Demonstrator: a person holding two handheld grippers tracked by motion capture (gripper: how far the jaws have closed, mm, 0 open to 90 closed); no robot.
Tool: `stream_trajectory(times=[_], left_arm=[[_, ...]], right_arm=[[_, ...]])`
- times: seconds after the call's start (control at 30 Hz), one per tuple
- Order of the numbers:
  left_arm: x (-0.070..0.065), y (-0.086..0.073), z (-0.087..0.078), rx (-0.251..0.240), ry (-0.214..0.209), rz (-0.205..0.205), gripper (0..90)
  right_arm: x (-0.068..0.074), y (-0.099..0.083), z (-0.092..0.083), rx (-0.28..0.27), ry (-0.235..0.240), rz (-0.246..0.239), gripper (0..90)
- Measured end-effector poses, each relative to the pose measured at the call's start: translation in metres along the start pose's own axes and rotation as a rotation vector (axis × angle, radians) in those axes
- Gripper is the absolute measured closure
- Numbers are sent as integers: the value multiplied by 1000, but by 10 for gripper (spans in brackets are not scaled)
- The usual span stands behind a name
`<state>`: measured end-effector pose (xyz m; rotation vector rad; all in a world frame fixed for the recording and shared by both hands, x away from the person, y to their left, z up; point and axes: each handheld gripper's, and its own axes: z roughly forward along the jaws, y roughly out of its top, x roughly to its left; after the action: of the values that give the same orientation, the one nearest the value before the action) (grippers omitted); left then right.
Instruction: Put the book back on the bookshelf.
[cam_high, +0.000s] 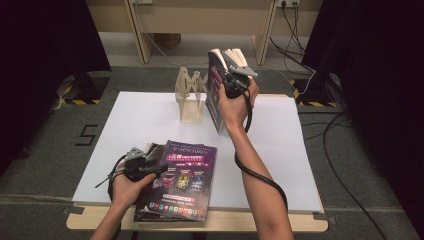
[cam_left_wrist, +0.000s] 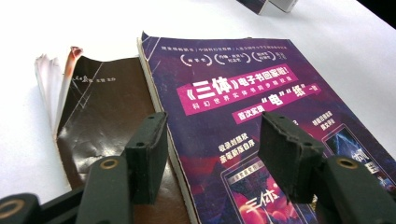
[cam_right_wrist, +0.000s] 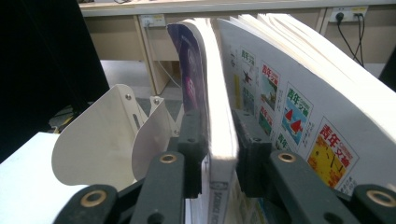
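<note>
Right tongs (cam_right_wrist: 219, 154) pinch only part of the upright book (cam_right_wrist: 212, 112); loose pages fan out, so it may slip beside the rack (cam_high: 190, 97). Left tongs (cam_left_wrist: 215, 154) spread over the purple magazine (cam_left_wrist: 243, 112).

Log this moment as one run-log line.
right gripper: shut on upright book | rack: beside it | left gripper: open over flat book

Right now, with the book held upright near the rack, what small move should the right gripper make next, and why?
Probably ease the purple book sideways toward the pale rack and line it up with a slot. The right gripper pinches only some of its pages, the rest fan open, and the book stands beside the rack, not yet in it.
</note>
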<state>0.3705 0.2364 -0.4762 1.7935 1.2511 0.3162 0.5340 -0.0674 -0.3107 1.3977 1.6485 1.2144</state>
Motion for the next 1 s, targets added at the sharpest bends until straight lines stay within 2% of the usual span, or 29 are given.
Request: stream_trajectory(times=[0.13, 0.4, 0.67, 1.0], left_arm=[[0, 0, 1, 1, 1, -2, 417], [0, 0, 1, 1, 0, -2, 415], [0, -1, 1, 1, 1, -6, 410], [0, -1, 2, 6, 1, -9, 400]], right_arm=[[1, -1, -3, -9, -5, -17, 703], [1, -3, -7, -9, 5, -15, 670], [1, -7, -12, 0, 34, 3, 650], [0, -13, -22, 1, 45, 11, 627]])
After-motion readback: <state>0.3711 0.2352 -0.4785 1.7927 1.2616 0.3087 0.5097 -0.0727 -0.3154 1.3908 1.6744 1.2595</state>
